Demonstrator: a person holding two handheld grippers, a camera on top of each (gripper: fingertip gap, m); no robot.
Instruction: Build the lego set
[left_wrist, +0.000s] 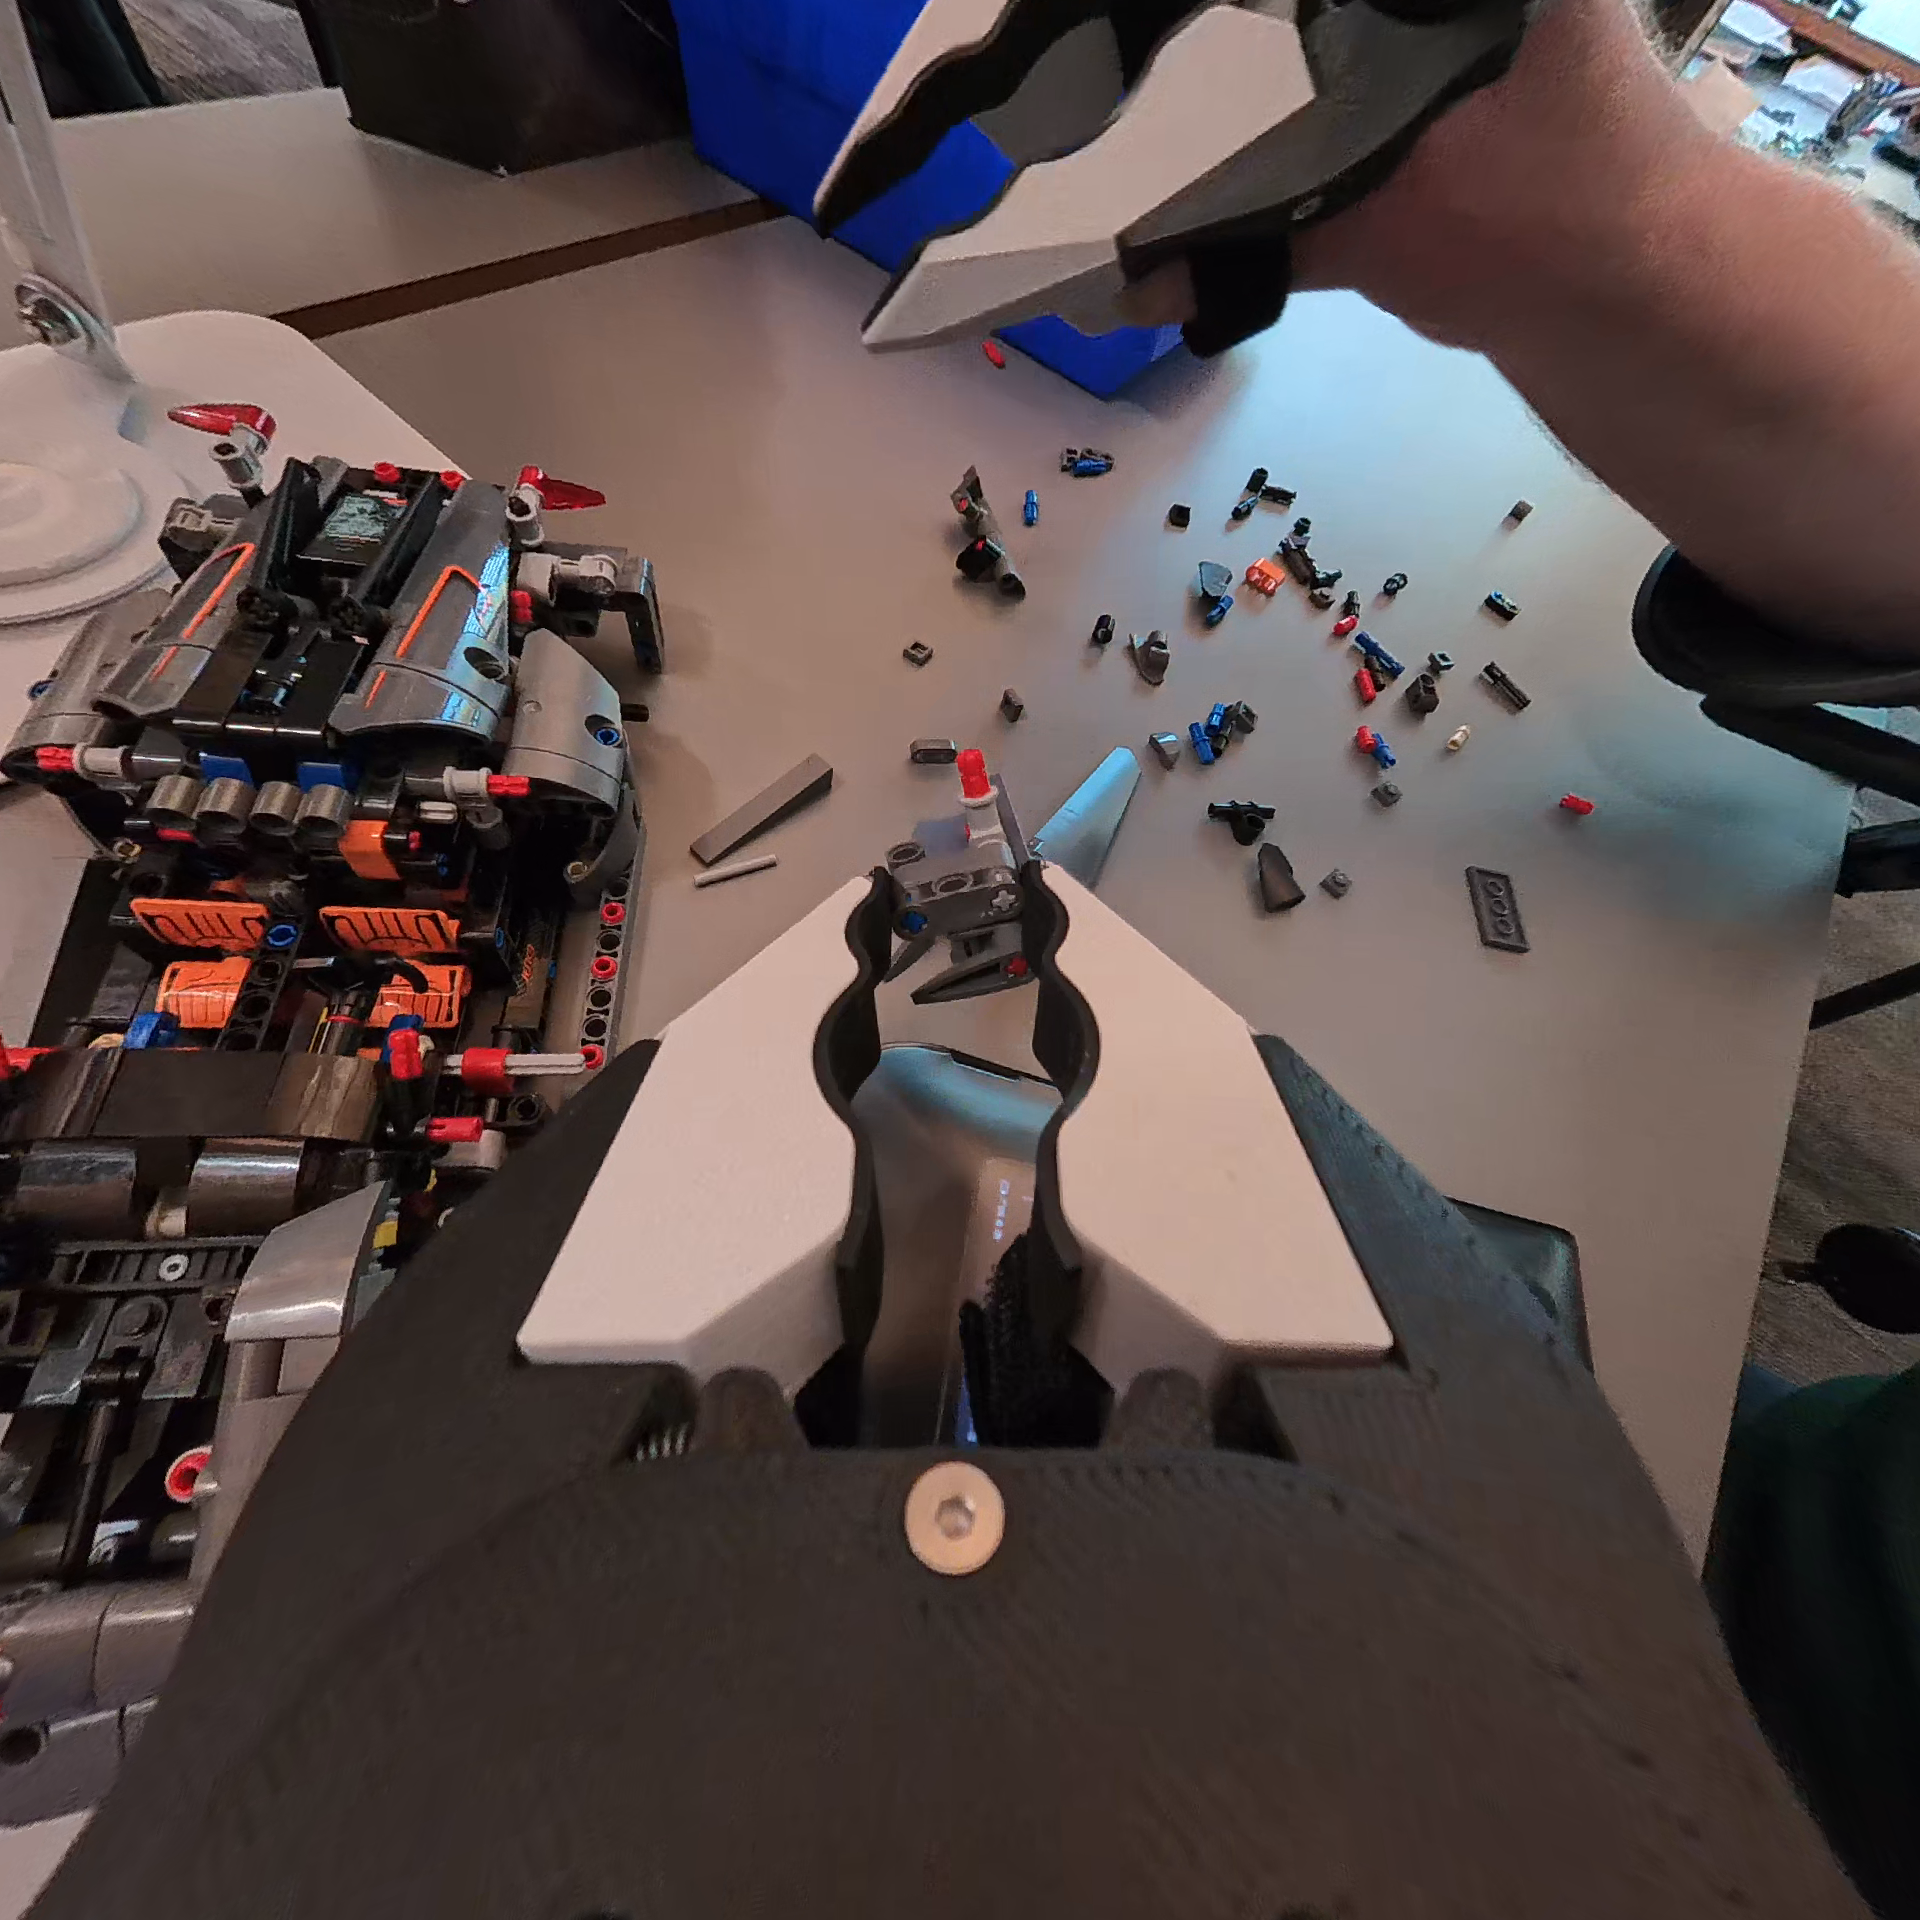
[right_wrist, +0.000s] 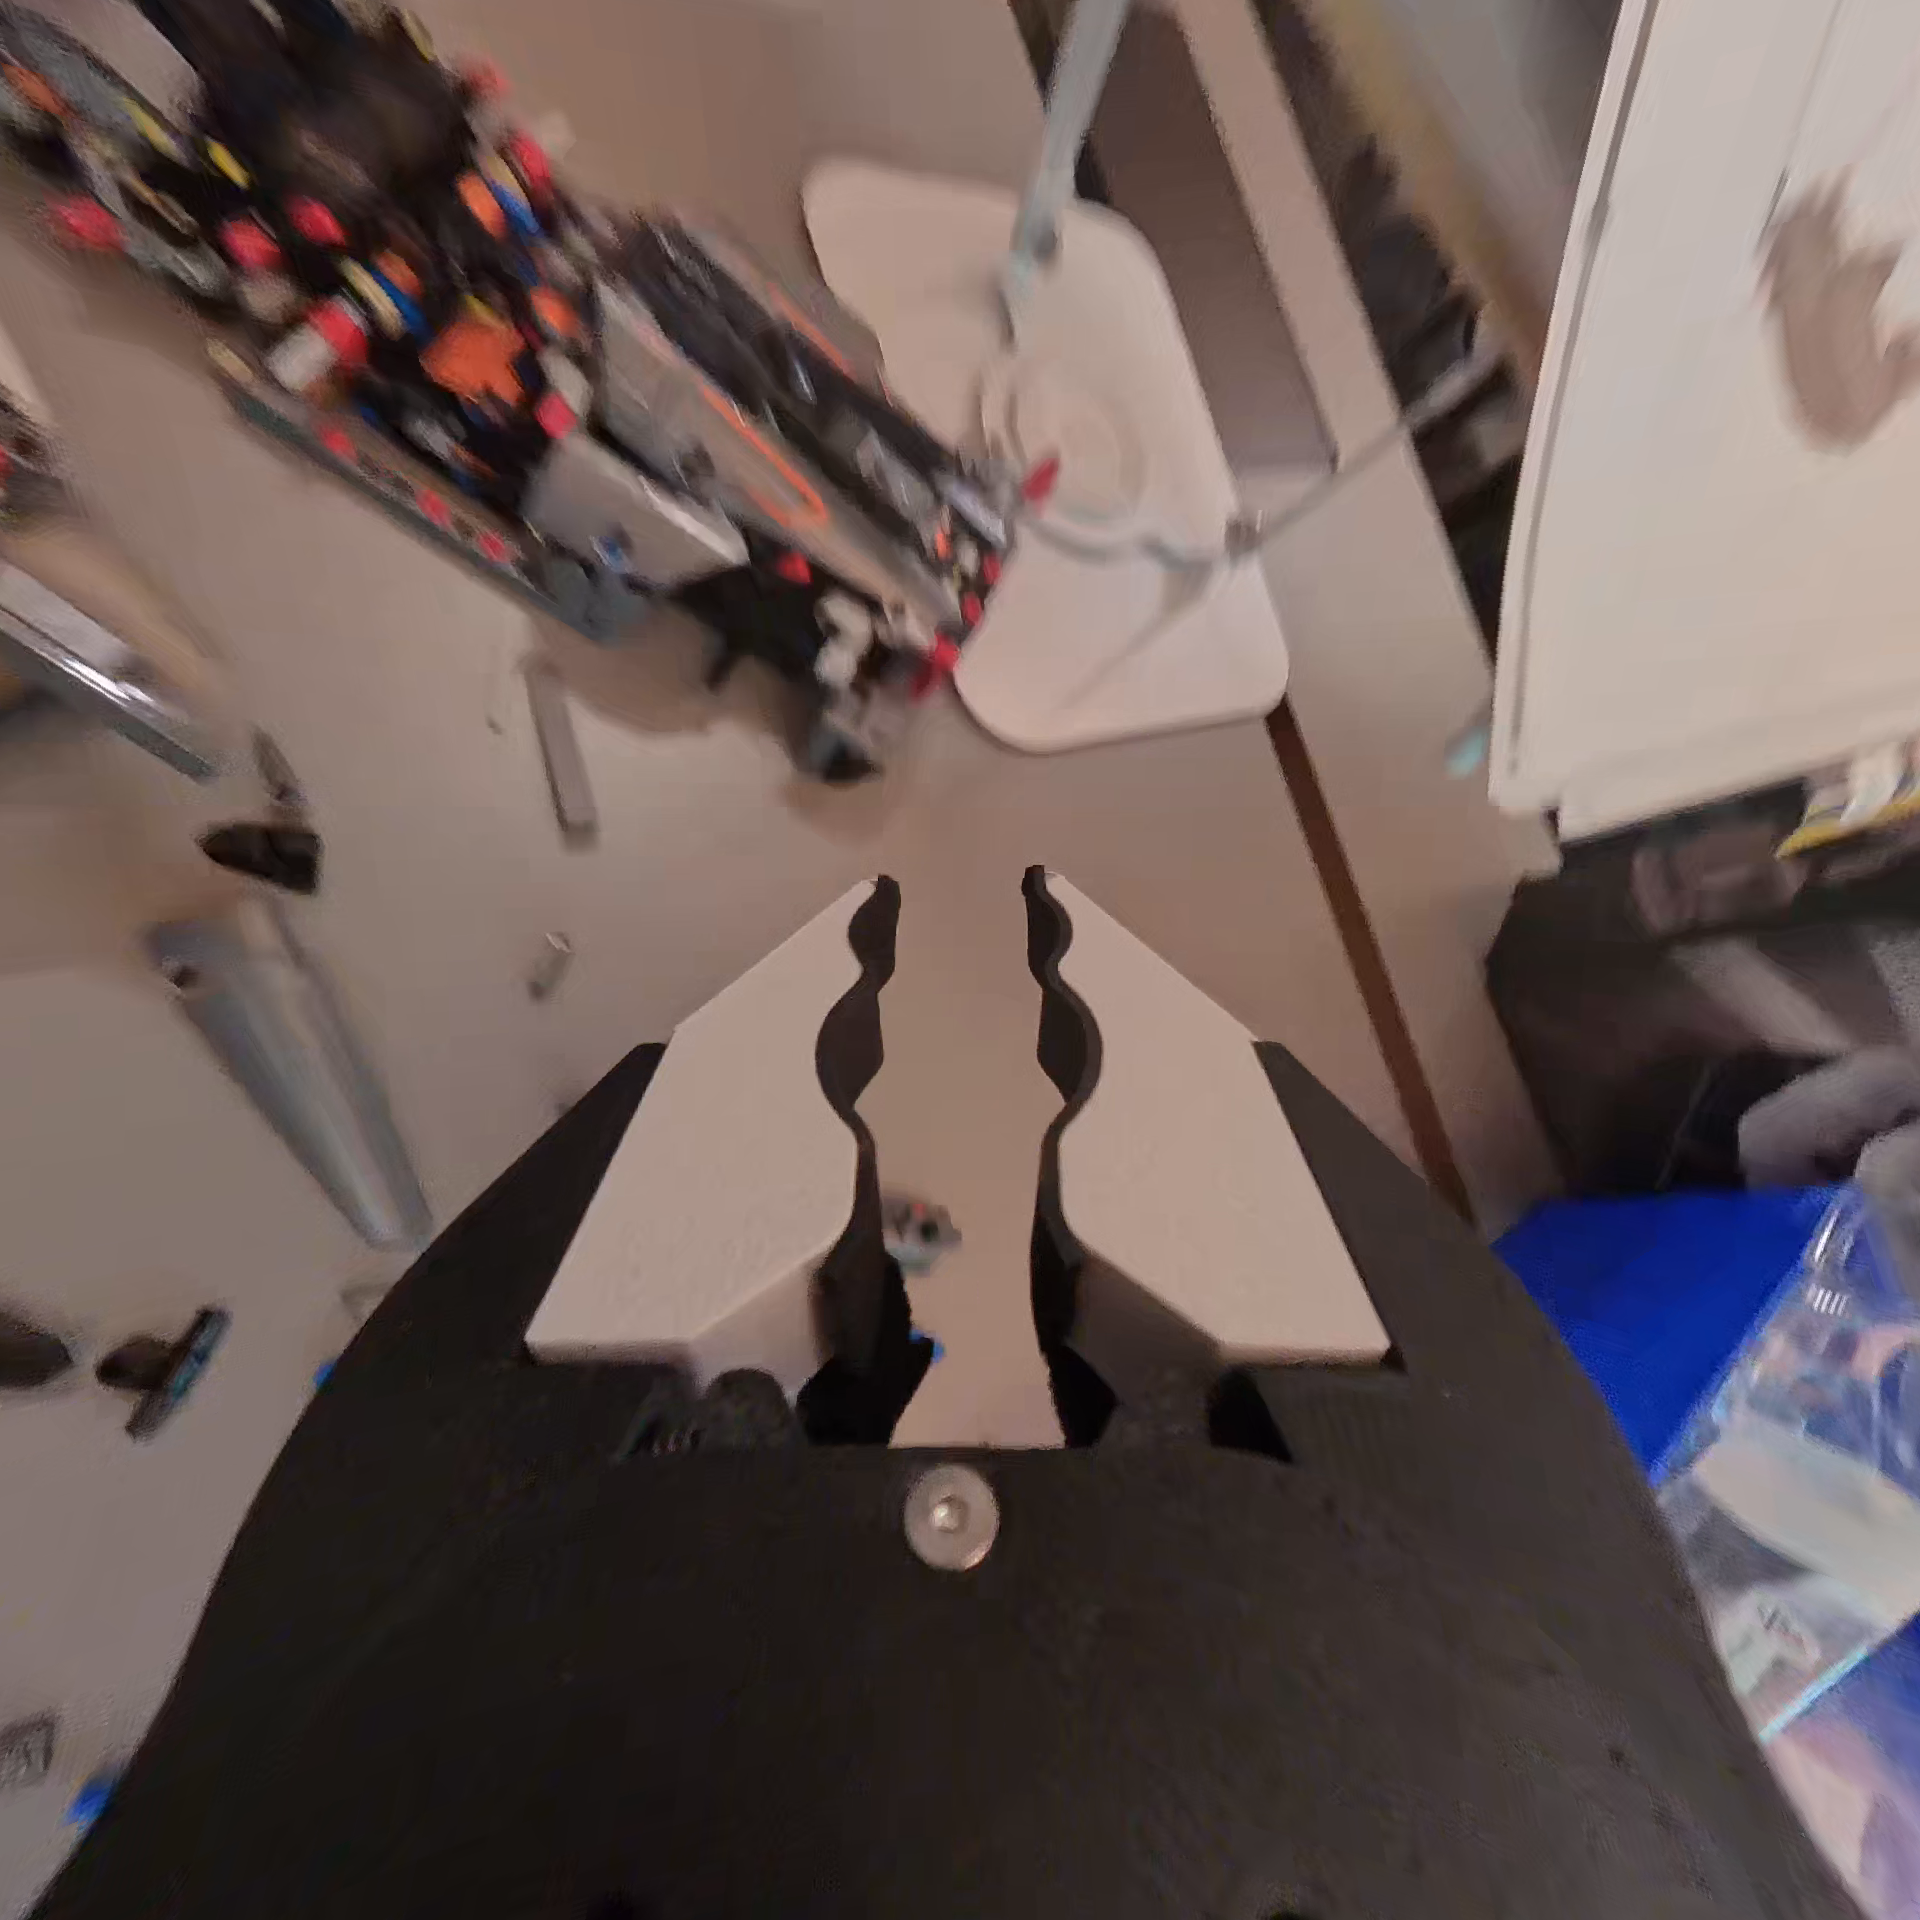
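1. Left tongs (left_wrist: 956, 904) are clamped on a small grey sub-assembly (left_wrist: 951, 883) with a red pin on top, held above the surface (left_wrist: 727, 540).
2. Right tongs (right_wrist: 956, 883) are parted and empty.
3. Beside them sits the model car (left_wrist: 312, 831), largely built, with its insides exposed.
4. Many loose pieces (left_wrist: 1299, 644) remain scattered, so much is likely left.

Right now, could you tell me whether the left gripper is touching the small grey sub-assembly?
Touching. In the left wrist view the left gripper has both fingertips pressed against the sides of the small grey sub-assembly.
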